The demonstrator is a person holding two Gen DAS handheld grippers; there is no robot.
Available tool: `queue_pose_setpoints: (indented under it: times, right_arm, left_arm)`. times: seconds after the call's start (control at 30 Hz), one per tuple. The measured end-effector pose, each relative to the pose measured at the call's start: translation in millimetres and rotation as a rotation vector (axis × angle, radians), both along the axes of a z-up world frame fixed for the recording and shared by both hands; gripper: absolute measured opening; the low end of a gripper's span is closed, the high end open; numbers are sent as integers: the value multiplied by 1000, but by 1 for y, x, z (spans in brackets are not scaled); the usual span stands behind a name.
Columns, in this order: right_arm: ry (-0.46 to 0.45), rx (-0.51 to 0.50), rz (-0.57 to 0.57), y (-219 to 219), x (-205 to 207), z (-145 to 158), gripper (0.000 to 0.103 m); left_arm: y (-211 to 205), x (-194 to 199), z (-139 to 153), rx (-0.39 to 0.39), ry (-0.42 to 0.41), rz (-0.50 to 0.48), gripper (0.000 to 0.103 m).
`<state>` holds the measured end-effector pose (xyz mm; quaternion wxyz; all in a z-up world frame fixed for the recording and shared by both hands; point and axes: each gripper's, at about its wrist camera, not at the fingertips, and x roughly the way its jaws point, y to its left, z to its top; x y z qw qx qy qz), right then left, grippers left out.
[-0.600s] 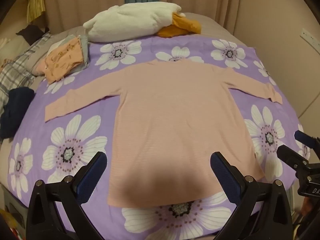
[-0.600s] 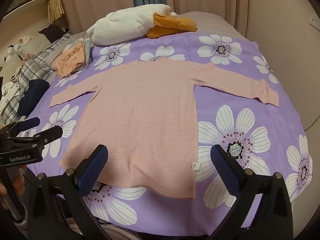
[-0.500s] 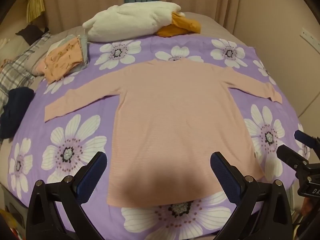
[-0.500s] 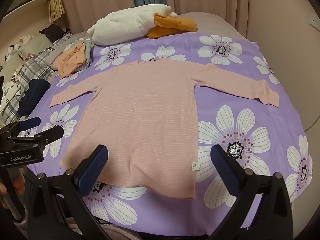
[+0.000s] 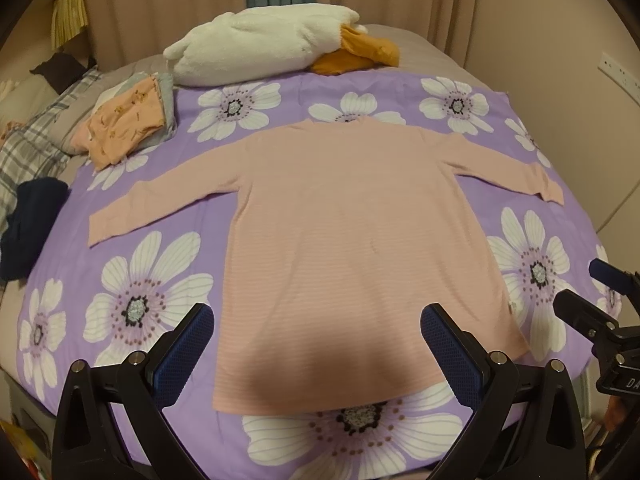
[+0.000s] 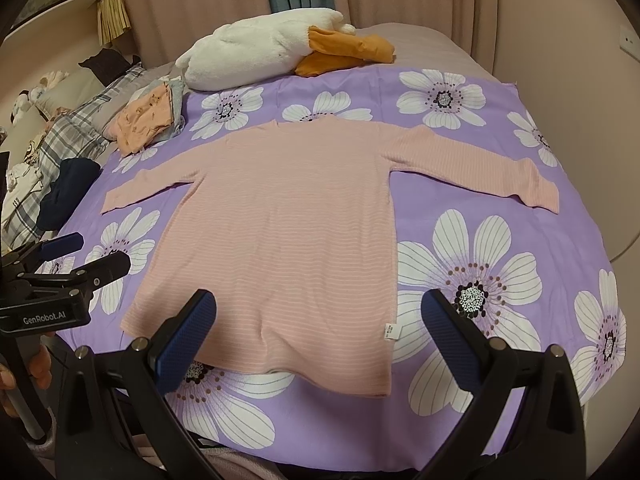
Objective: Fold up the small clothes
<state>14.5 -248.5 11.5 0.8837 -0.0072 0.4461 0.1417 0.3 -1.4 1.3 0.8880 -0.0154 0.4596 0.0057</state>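
A pink long-sleeved striped shirt (image 5: pixel 352 232) (image 6: pixel 288 232) lies flat on the purple flowered sheet (image 5: pixel 152 288) (image 6: pixel 480 280), both sleeves spread outward and the hem nearest me. My left gripper (image 5: pixel 318 344) hovers open above the hem, nothing between its blue pads. My right gripper (image 6: pixel 318 332) is also open and empty, above the hem's right part near a small white label (image 6: pixel 389 332). Each gripper shows at the edge of the other's view: the right gripper (image 5: pixel 600 308), the left gripper (image 6: pixel 76 256).
A white and orange plush toy (image 5: pixel 276 48) lies at the far end of the bed. Folded orange and grey clothes (image 5: pixel 128 128) are stacked at the far left. A dark navy garment (image 5: pixel 32 224) and plaid bedding (image 6: pixel 80 128) lie along the left side. A wall borders the right.
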Motion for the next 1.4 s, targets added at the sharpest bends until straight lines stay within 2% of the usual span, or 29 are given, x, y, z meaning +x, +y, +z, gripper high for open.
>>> queue_pose_setpoints:
  times: [0.87, 1.2, 1.33, 1.4]
  right_arm:
    - [0, 2, 4, 8, -3, 1, 103]
    - [39, 2, -6, 3, 1, -4, 103]
    - [126, 39, -29, -6, 9, -22, 103]
    - [149, 72, -51, -13, 13, -33, 103]
  left_arm:
    - [-3, 1, 0, -4, 5, 0, 102]
    - [1, 4, -6, -15, 18, -4, 102]
    - [6, 15, -26, -57, 53, -1, 102]
    - [9, 22, -39, -131, 105, 17, 102]
